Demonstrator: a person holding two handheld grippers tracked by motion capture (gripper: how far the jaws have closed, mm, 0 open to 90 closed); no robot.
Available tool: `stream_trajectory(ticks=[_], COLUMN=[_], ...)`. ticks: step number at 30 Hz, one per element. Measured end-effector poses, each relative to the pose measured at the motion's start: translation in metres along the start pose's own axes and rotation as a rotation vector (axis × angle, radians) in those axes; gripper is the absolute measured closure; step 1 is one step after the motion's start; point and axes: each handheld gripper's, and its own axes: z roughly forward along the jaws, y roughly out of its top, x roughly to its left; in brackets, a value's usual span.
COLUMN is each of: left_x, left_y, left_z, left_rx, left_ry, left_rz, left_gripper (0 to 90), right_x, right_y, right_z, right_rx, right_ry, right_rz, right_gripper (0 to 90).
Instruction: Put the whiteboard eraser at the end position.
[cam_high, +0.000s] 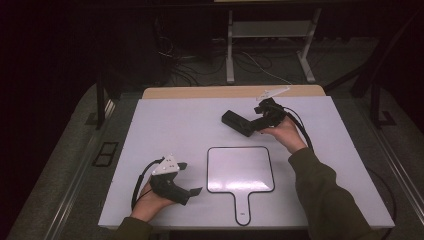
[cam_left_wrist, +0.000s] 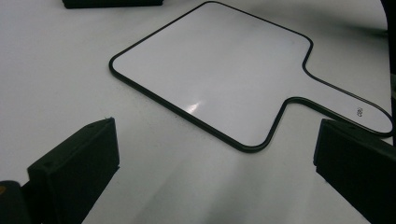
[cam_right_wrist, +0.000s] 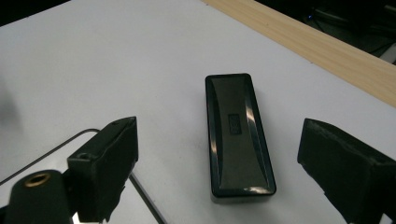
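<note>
On the far right part of the white table (cam_high: 165, 125), the right gripper (cam_high: 248, 125) sits just beside a black eraser (cam_high: 237, 123), which lies flat near the table's wooden far edge (cam_high: 200, 92). From the right gripper view the eraser (cam_right_wrist: 238, 137) rests lengthwise between the 2 jaws, which stand apart with a clear gap on each side, so nothing is clamped. At the near left, the left gripper (cam_high: 187, 179) rests low over the table with its jaws also spread wide and empty; in the left gripper view they frame the white paddle-shaped board (cam_left_wrist: 219, 70) with its black rim and handle. That board (cam_high: 240, 169) lies flat at the middle of the table, well apart from the eraser, handle pointing toward the person.

The step in hand looks like the eraser: either a pick-up being lined up or a set-down just finished, and the pictures do not say which. If it is a pick-up, the next move calls for keeping the jaws square to the eraser's long sides, lowering until the pads sit beside its walls, then closing across its narrow width
</note>
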Motion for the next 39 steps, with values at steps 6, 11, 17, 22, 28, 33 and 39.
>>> stream_trajectory(ticks=[6,11,17,22,28,33,39], left_x=[0.000,0.000,-0.001,-0.002,-0.001,-0.002,-0.002], left_y=[0.000,0.000,0.000,0.001,0.000,0.000,0.000], left_z=[0.001,0.001,0.002,0.002,0.002,0.001,0.001], left_rx=[0.007,0.007,0.007,0.010,0.012,0.012,0.011], left_ry=[-0.006,-0.007,-0.008,-0.013,-0.017,-0.019,-0.020], left_rz=[0.002,0.000,0.003,0.010,0.010,0.010,0.008], left_gripper=[0.0,0.0,0.0,0.0,0.0,0.0,0.0], right_x=[0.006,0.012,0.020,0.026,0.035,0.041,0.048], right_y=[-0.013,-0.024,-0.042,-0.061,-0.083,-0.095,-0.108], right_z=[-0.012,-0.021,-0.033,-0.040,-0.051,-0.057,-0.065], right_rx=[-0.021,-0.053,-0.080,-0.081,-0.077,-0.052,-0.055], right_ry=[-0.009,0.005,0.000,0.005,0.005,-0.013,-0.013], right_rz=[-0.012,-0.015,-0.015,-0.001,0.010,0.000,-0.010], right_gripper=[10.9,11.1,11.1,11.2,11.2,11.2,11.2])
